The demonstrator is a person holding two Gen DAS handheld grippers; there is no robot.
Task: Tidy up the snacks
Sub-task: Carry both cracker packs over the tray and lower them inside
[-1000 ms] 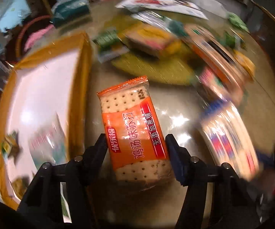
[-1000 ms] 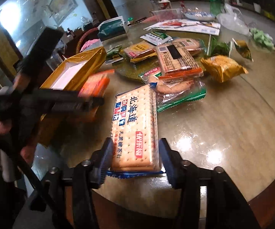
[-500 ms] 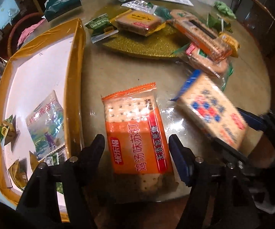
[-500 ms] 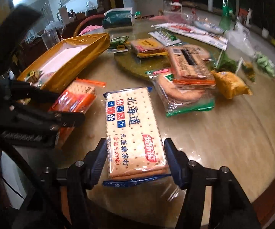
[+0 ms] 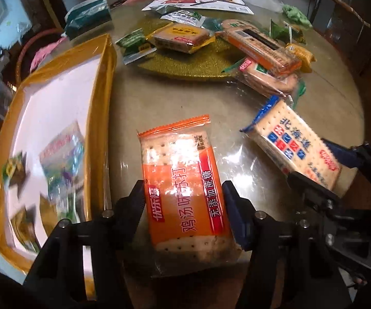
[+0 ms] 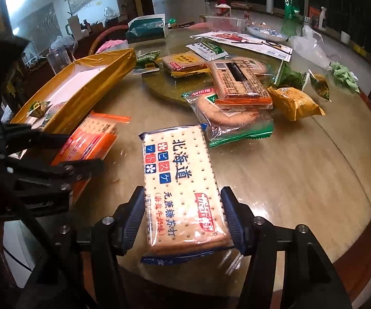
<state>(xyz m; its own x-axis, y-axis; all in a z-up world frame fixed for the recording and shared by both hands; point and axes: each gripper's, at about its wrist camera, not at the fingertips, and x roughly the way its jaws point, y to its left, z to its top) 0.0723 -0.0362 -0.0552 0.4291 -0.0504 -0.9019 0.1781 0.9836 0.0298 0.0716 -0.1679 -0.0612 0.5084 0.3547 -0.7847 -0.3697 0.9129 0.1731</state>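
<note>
My left gripper (image 5: 182, 203) is shut on an orange cracker pack (image 5: 180, 180), held just above the round table near its front edge. The pack also shows in the right wrist view (image 6: 87, 141). My right gripper (image 6: 182, 211) is shut on a blue-and-cream cracker pack (image 6: 180, 177), to the right of the orange one; it also shows in the left wrist view (image 5: 293, 149). A gold-rimmed white box (image 5: 100, 97) with several small snacks inside lies left of the orange pack.
A gold round mat (image 6: 164, 87) in the table's middle carries several snack packs. A green-trimmed biscuit pack (image 6: 231, 121) and a yellow bag (image 6: 293, 103) lie beyond my right gripper. A teal tissue box (image 6: 146, 29), papers and a plastic bag sit at the back.
Both grippers have drawn back toward the front edge of the table with their packs. The left view has swung so the box and the right gripper's pack are now in sight.
</note>
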